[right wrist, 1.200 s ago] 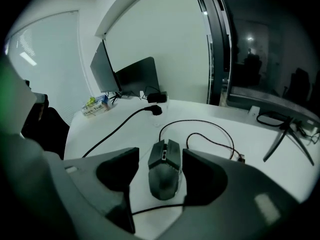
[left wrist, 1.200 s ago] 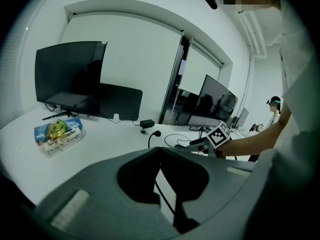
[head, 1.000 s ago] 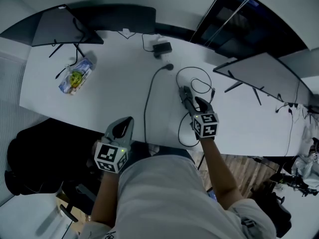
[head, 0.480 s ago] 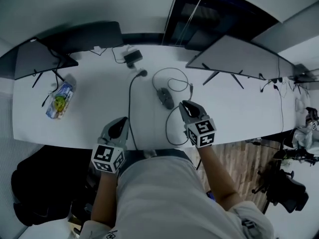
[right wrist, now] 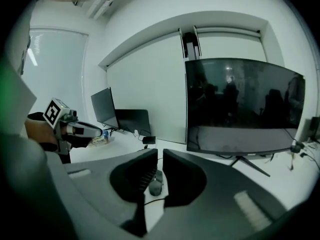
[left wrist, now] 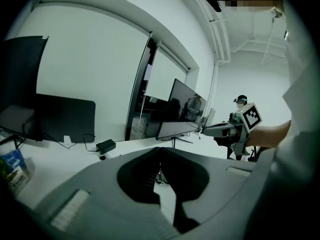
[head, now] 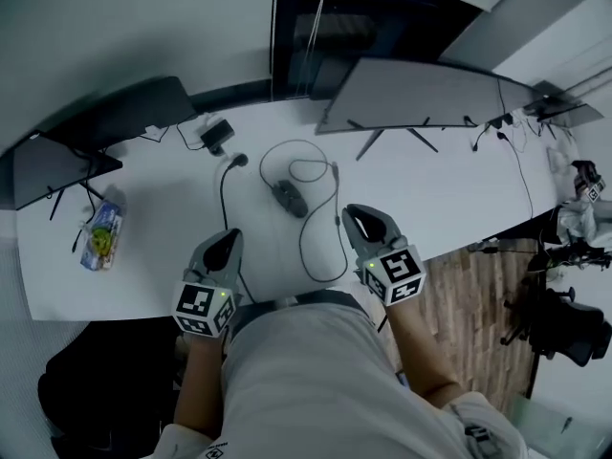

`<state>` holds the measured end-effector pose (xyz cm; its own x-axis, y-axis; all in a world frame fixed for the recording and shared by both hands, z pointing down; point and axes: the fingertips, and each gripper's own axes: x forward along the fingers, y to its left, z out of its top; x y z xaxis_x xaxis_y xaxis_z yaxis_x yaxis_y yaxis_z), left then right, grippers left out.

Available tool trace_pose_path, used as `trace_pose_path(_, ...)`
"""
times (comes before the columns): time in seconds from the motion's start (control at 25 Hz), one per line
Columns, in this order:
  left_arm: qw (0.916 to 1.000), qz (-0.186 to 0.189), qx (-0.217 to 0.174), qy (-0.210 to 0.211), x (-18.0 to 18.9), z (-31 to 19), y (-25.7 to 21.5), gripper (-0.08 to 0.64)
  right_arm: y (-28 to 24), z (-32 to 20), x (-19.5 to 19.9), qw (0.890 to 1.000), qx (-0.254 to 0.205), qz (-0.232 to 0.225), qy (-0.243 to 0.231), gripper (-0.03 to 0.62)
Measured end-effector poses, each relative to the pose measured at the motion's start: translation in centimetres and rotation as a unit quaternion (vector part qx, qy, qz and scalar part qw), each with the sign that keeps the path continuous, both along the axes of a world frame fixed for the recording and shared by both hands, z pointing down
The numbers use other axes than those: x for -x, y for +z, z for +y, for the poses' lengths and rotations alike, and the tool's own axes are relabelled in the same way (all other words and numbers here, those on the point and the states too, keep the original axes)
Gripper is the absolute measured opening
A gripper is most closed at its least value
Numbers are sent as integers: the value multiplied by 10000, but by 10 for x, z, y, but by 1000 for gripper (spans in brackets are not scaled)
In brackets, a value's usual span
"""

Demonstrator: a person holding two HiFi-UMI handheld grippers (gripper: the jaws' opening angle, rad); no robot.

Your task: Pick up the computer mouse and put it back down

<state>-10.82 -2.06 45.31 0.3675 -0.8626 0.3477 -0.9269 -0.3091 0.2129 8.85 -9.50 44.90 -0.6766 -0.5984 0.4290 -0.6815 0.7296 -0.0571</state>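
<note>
the mouse (head: 289, 197) lies on the tabletop (head: 172, 220), apart from both tools, so the task looks done. the right hand-held gripper (head: 361, 220) has just been closing its jaws to a slit, with nothing between them. the left hand-held gripper (head: 227, 245) is closed and empty. best to draw back clear of the looped cable (head: 323, 256). the tabletop is white and carries monitors (head: 421, 94); the floor (head: 469, 285) is wood.

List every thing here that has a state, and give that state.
computer mouse: lying on the table, not held.
right gripper: fingers have just been closing, nearly together, nothing between them.
left gripper: shut, empty.
curved monitor: screen dark.
</note>
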Motion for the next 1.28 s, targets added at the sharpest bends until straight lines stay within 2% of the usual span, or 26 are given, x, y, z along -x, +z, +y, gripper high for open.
trace_pose_path(0.48, 9979, -3, -315, 567, -27, -20, -25, 9, -34, 20, -28, 9984, -364, -204, 379, 34)
trace_pose_path(1.28, 9962, -19, -434, 756, -29, -24, -35, 9, -33, 21, -24, 9977, -445, -158, 484, 34)
